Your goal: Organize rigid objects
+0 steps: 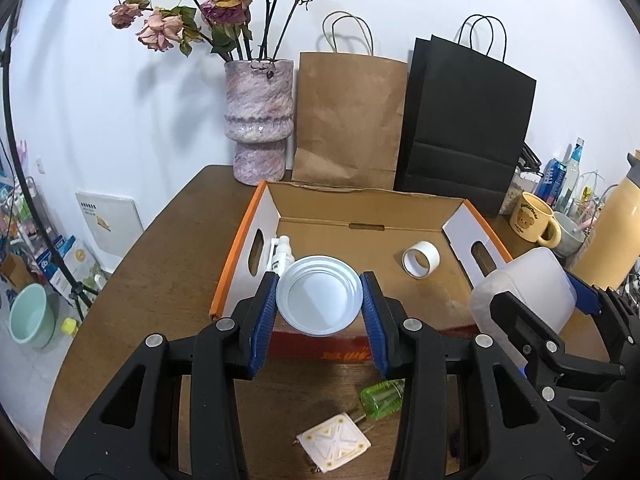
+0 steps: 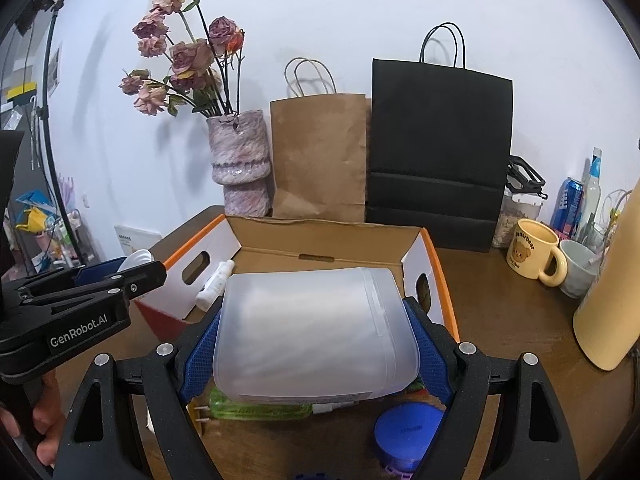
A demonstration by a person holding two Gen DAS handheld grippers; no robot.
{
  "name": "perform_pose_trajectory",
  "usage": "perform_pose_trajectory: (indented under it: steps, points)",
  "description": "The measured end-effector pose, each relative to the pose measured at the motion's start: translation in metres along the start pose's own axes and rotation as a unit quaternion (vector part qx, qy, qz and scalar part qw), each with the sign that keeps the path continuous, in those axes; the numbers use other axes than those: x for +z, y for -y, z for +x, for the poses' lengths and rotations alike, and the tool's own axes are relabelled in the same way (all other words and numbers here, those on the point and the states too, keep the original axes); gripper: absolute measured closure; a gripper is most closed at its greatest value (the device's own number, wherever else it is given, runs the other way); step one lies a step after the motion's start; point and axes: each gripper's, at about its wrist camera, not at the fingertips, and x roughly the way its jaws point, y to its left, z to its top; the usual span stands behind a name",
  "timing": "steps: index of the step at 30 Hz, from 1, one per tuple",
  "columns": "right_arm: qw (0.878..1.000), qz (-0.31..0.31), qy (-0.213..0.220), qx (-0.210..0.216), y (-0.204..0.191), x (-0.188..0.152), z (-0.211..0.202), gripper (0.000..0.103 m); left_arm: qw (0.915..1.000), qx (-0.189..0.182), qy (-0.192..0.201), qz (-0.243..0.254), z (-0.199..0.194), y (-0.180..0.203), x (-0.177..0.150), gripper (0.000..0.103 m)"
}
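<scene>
Honestly a lot is blocked here. In the right wrist view the frosted container (image 2: 316,332) covers most of the cardboard box (image 2: 430,248) floor, plus all but the edge of a green thing (image 2: 256,408) under it at lower centre. The blue round lid (image 2: 408,432) is half behind the right hand-held gripper (image 2: 316,340). The cream bottle (image 2: 612,300) runs off the right edge. In the left wrist view the white spray bottle (image 1: 282,254) sits partly behind the white plate (image 1: 320,294), and the tiny print on the white square pad (image 1: 334,446) at the bottom is unreadable. The clutter at far left is too small and blurry to name.
</scene>
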Motion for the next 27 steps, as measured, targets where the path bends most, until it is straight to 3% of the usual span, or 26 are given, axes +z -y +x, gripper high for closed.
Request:
perform_pose_trajectory:
  steps: [27]
  points:
    - [1.000, -0.006, -0.029, -0.009, 0.020, 0.029, 0.071, 0.016, 0.9994, 0.028, -0.017, -0.013, 0.066, 0.010, 0.032, 0.066]
